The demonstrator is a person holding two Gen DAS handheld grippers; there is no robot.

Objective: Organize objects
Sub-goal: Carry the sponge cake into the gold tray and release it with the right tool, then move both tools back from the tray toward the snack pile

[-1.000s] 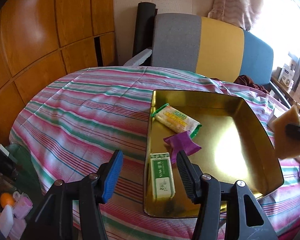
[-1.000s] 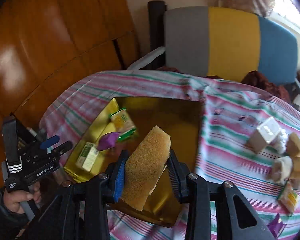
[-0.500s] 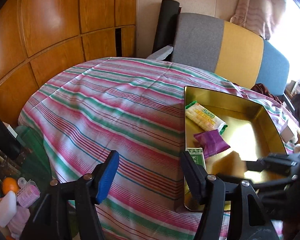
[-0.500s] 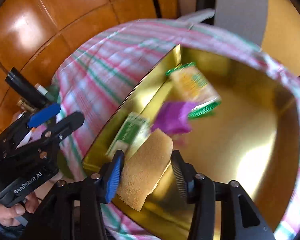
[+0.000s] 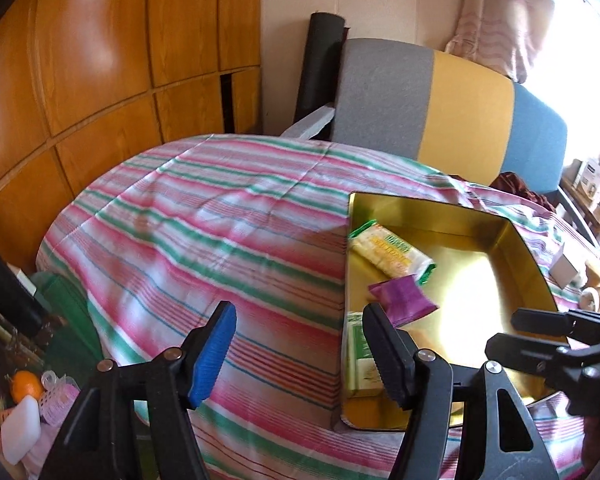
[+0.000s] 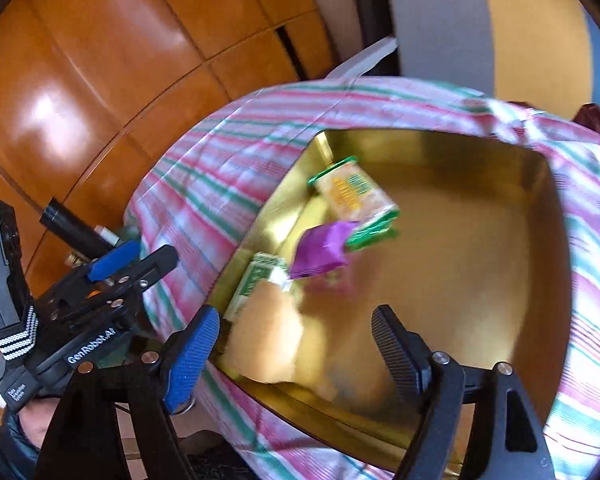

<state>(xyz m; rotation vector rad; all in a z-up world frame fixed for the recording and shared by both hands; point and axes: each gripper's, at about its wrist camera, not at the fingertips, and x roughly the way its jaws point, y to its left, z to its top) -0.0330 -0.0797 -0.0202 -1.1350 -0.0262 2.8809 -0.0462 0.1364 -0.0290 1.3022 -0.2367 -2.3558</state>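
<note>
— Gold tin [image 6: 556,240] on the striped tabletop [image 5: 220,232]: what lies in it?
— A sponge [image 6: 266,336] near the front-left corner, touching a green box [image 6: 256,280], with a purple packet [image 6: 324,248] and cracker pack [image 6: 352,192] beyond.
— And the grippers?
— The right gripper [image 6: 296,354] gapes wide above the sponge, holding nothing. The left gripper [image 5: 300,346] also stands wide, empty, at the tin's left edge.
</note>
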